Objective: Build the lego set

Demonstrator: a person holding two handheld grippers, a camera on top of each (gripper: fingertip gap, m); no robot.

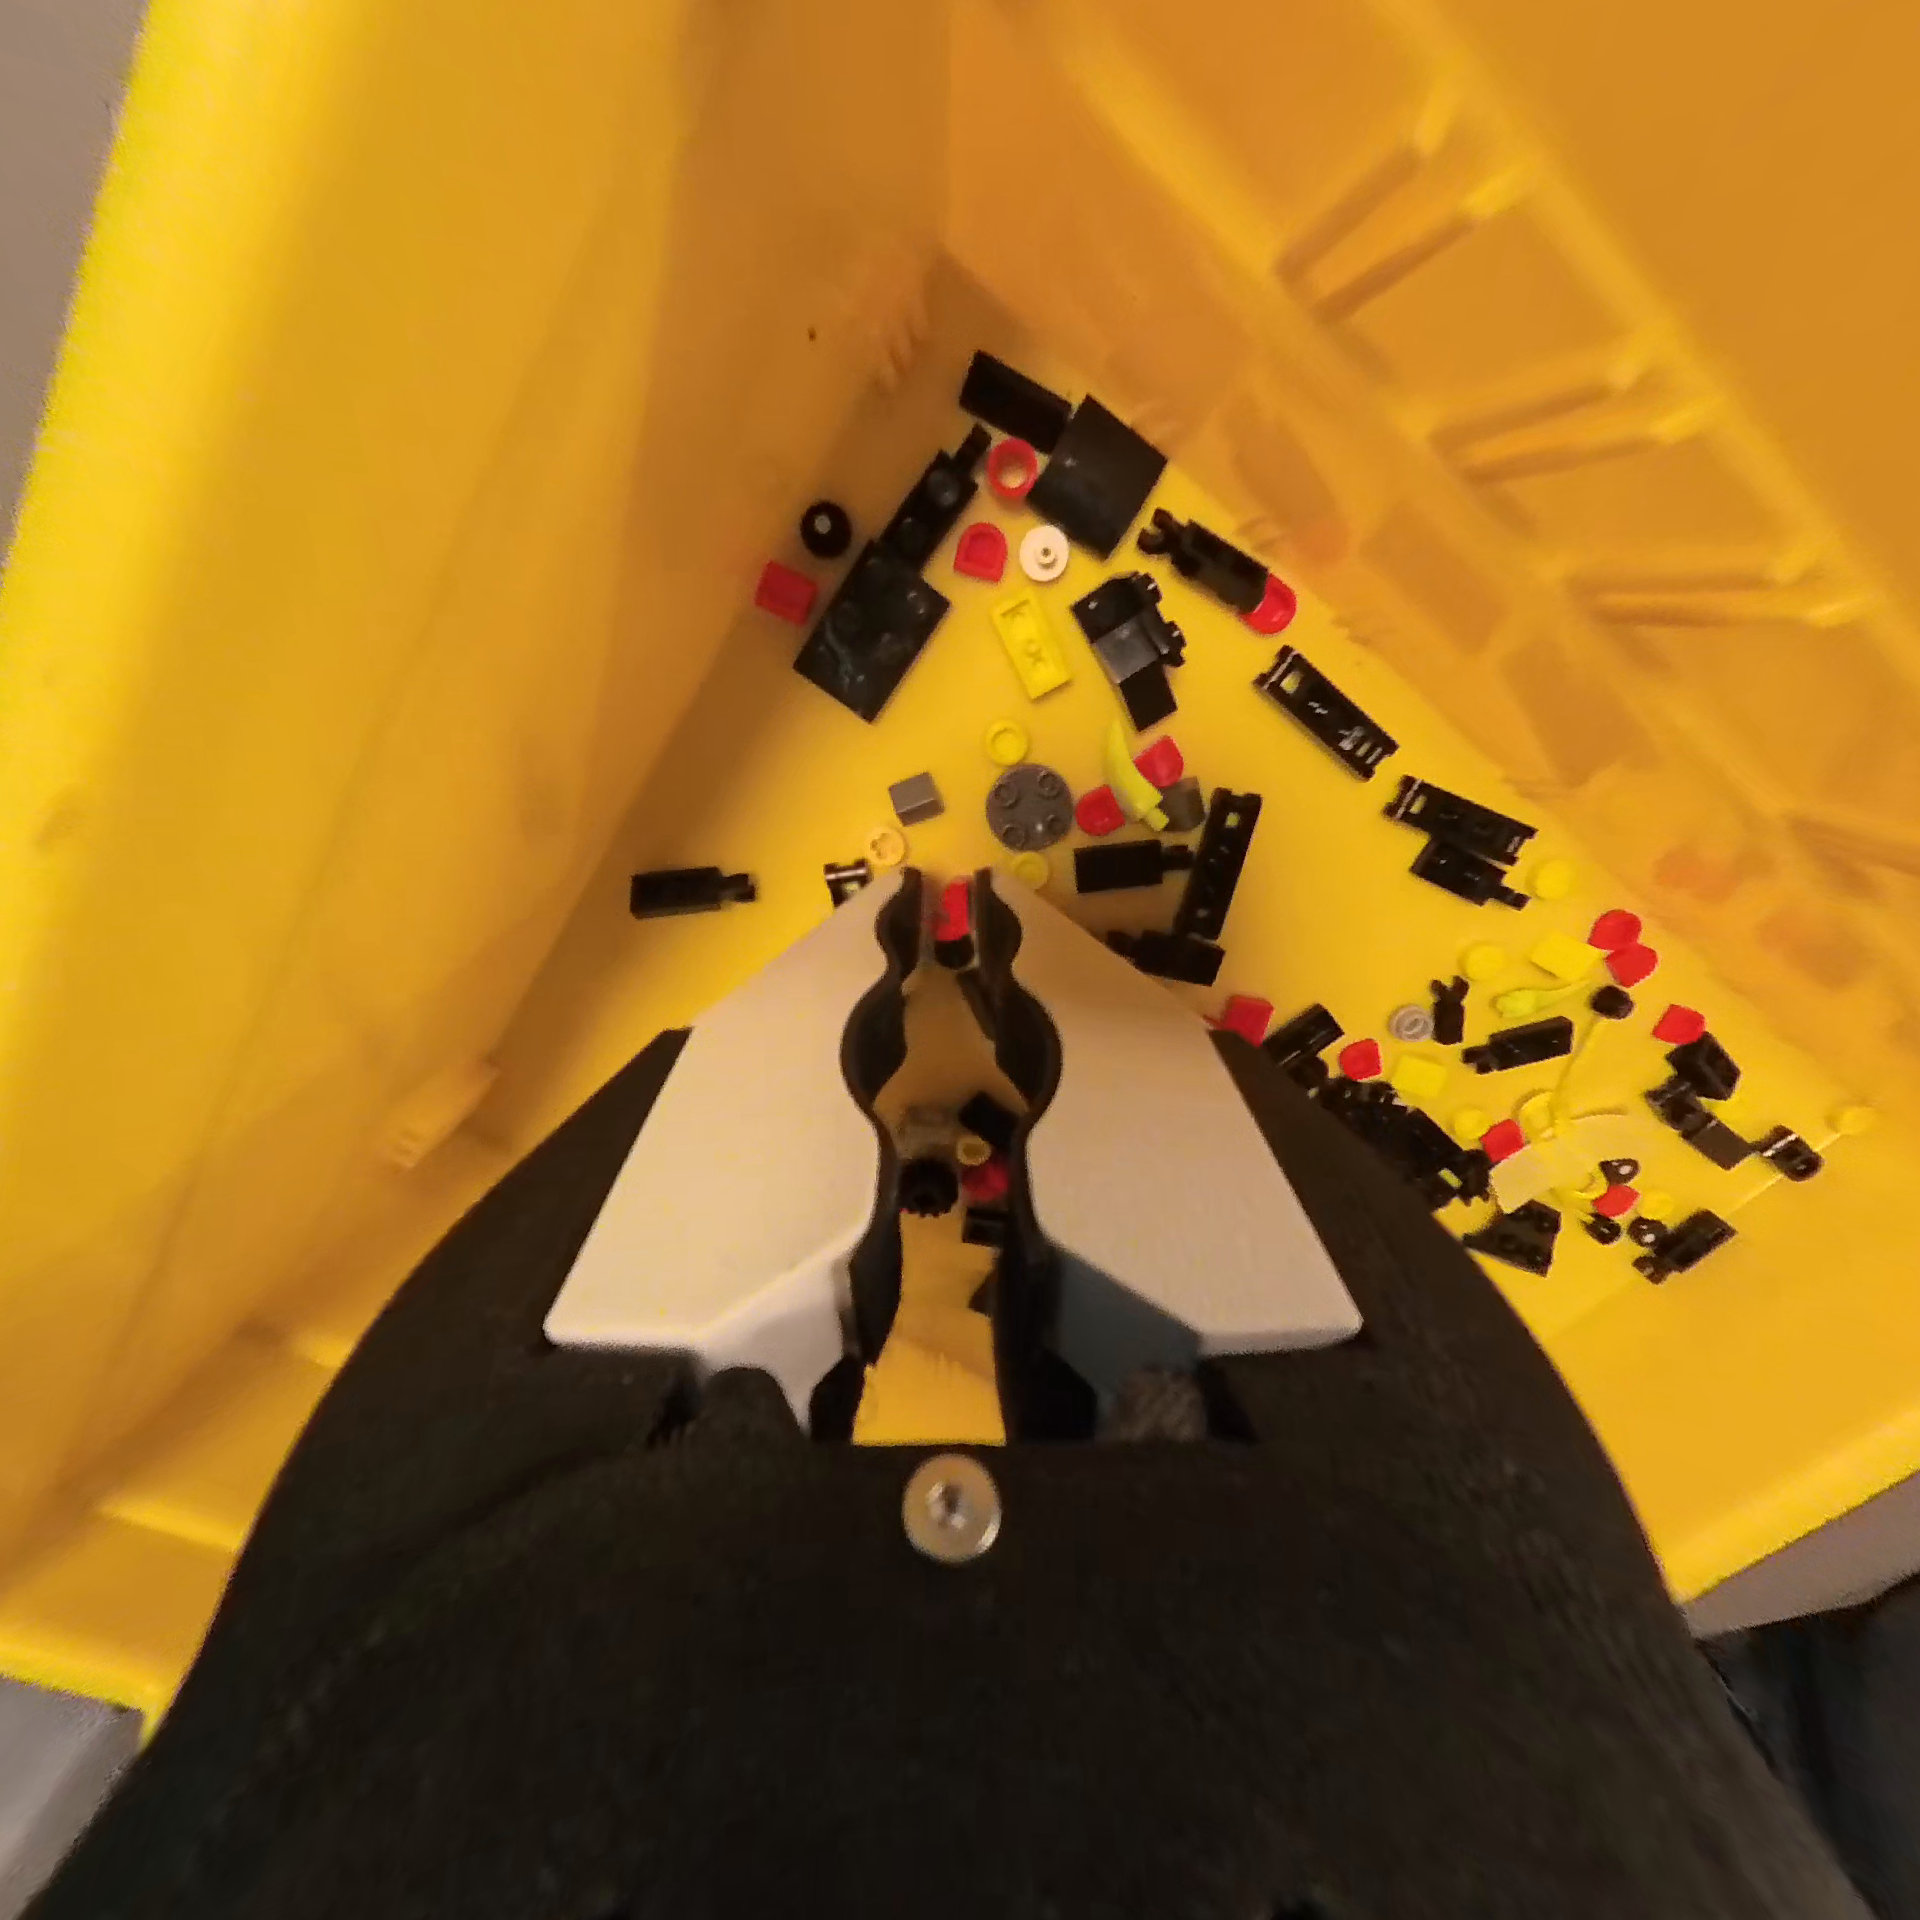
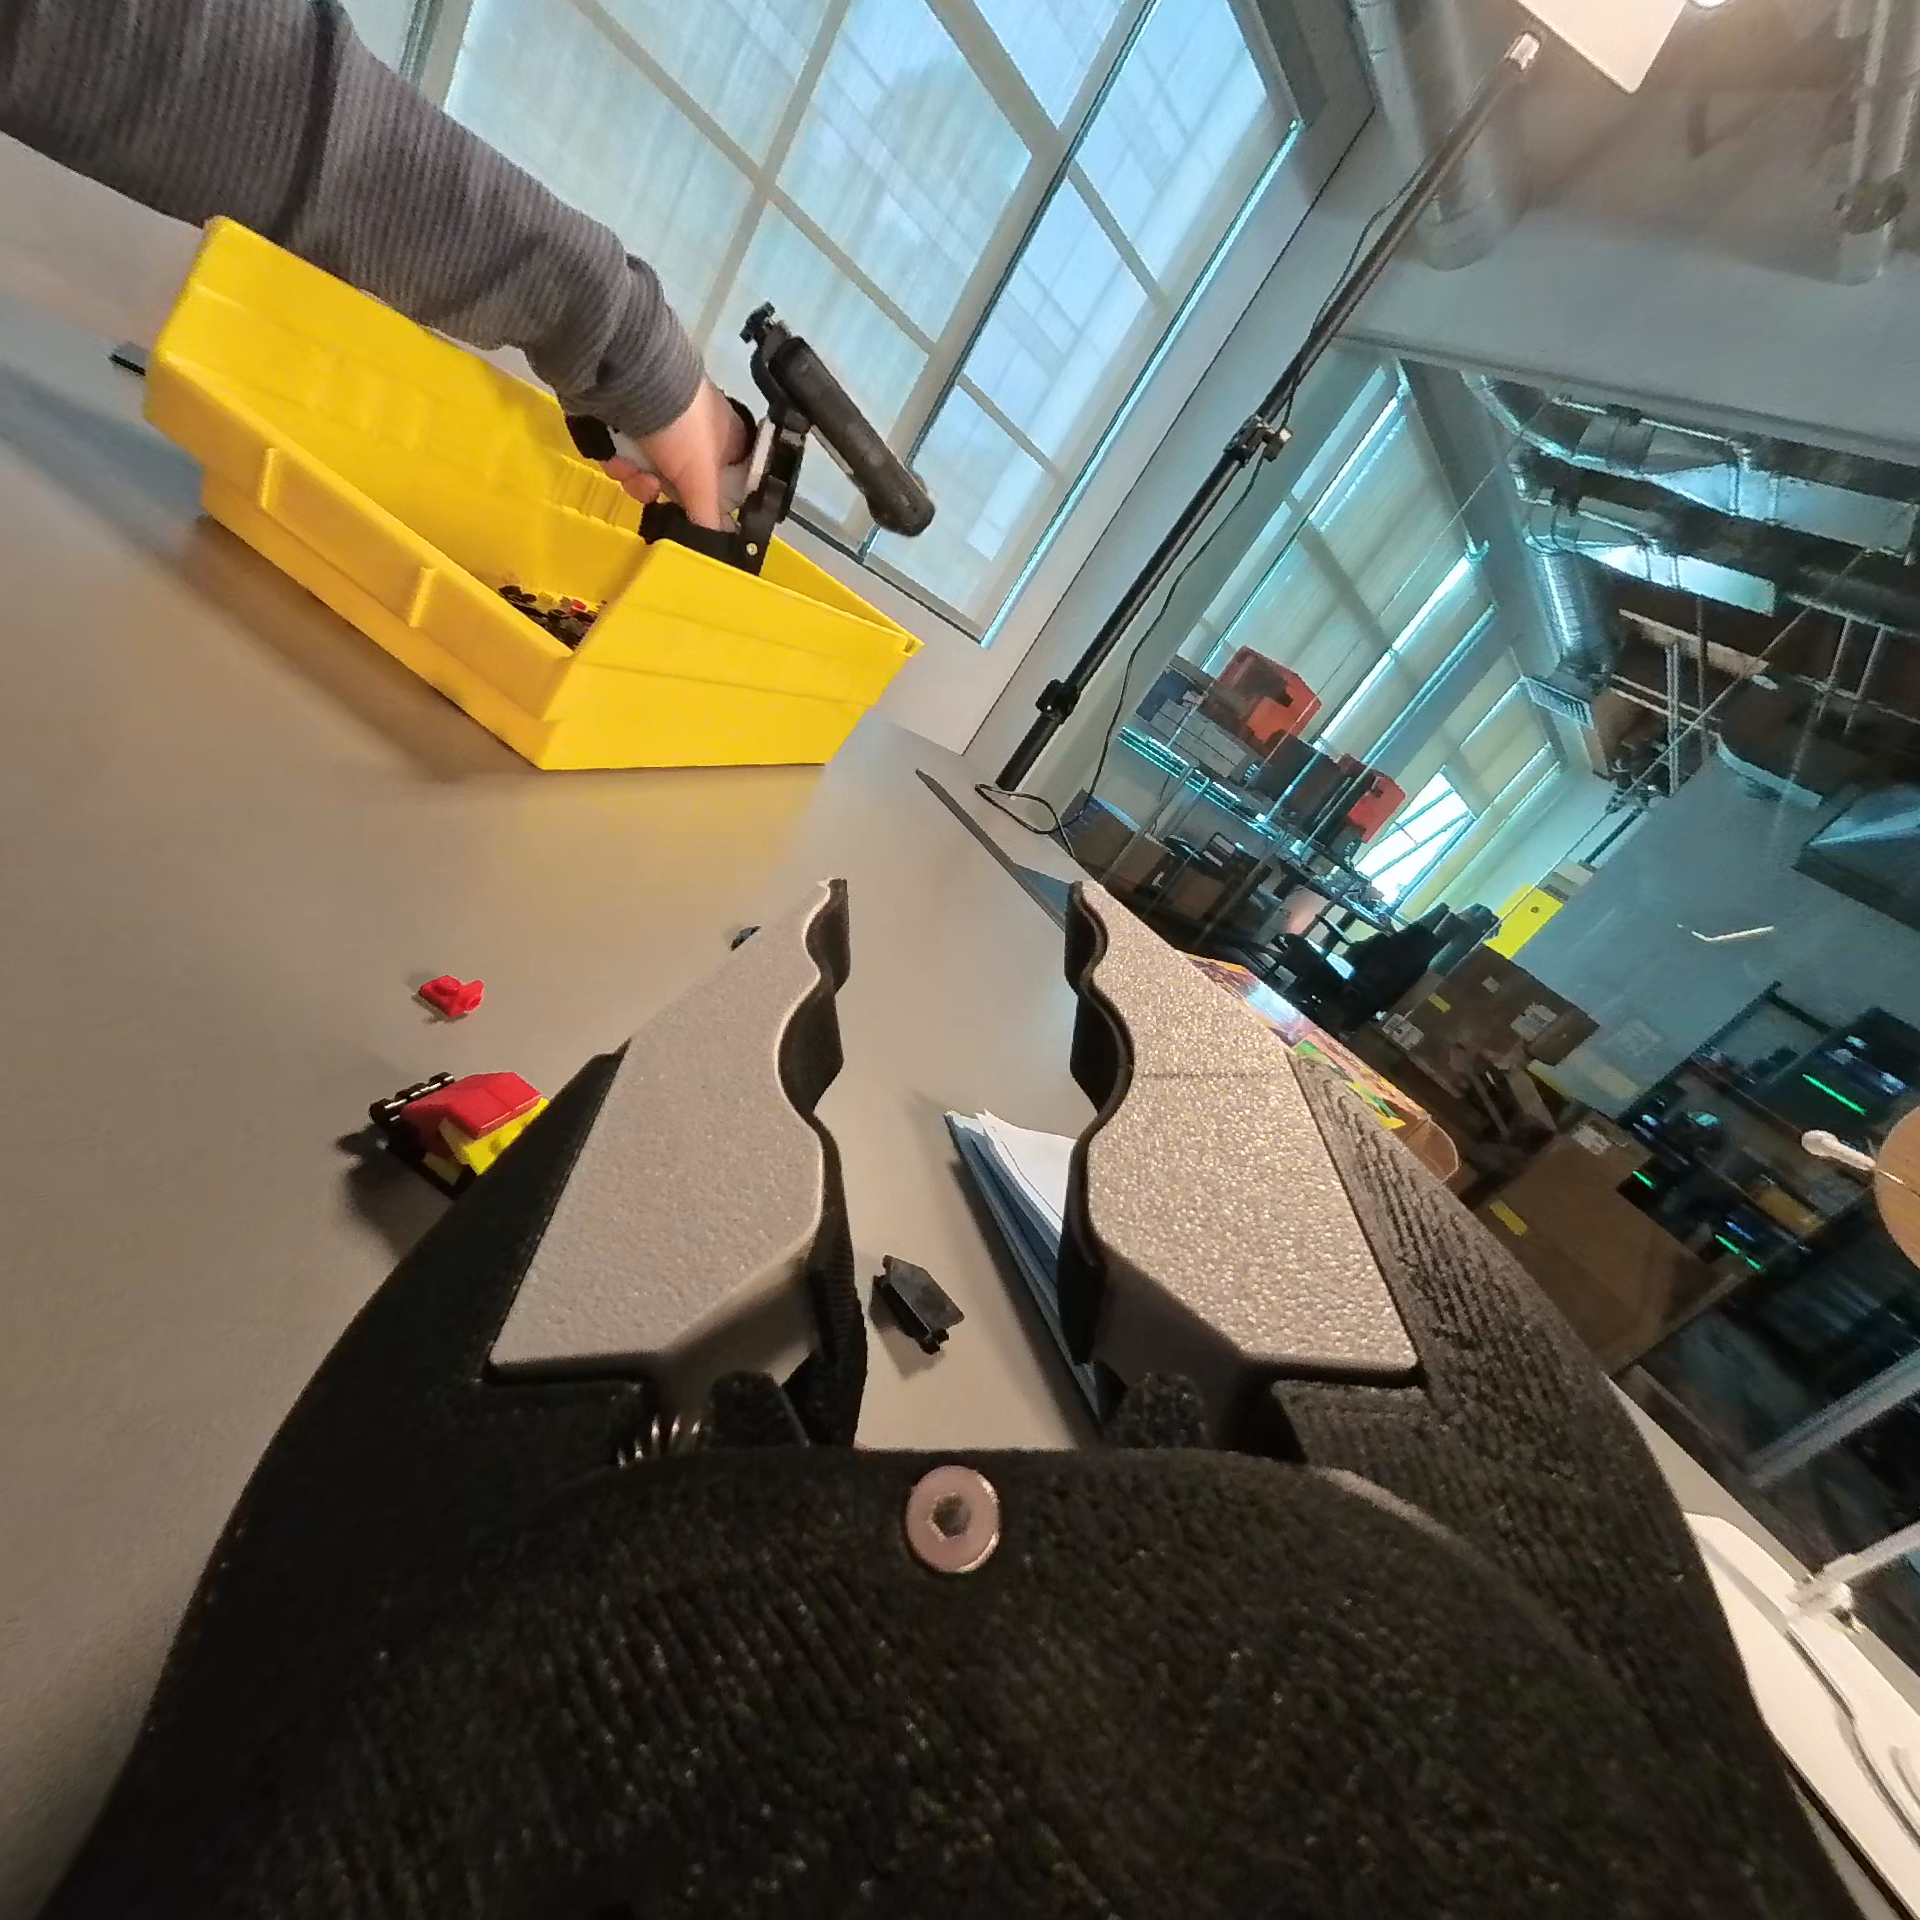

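Note:
In the left wrist view my left gripper reaches down into a yellow bin. Its jaws are closed on a small red lego piece at the tips. Loose black, red and yellow lego pieces lie scattered over the bin floor. In the right wrist view my right gripper is open and empty, low over the grey table. A partly built red, yellow and black lego model sits on the table left of it. A loose red piece lies beyond the model. A black piece lies between the fingers.
In the right wrist view the yellow bin stands at the far left of the table, with a person's sleeved arm holding the left gripper in it. A paper booklet lies by the right finger. A light stand rises beyond the table edge. The grippers' ends are close to 40 cm from one another.

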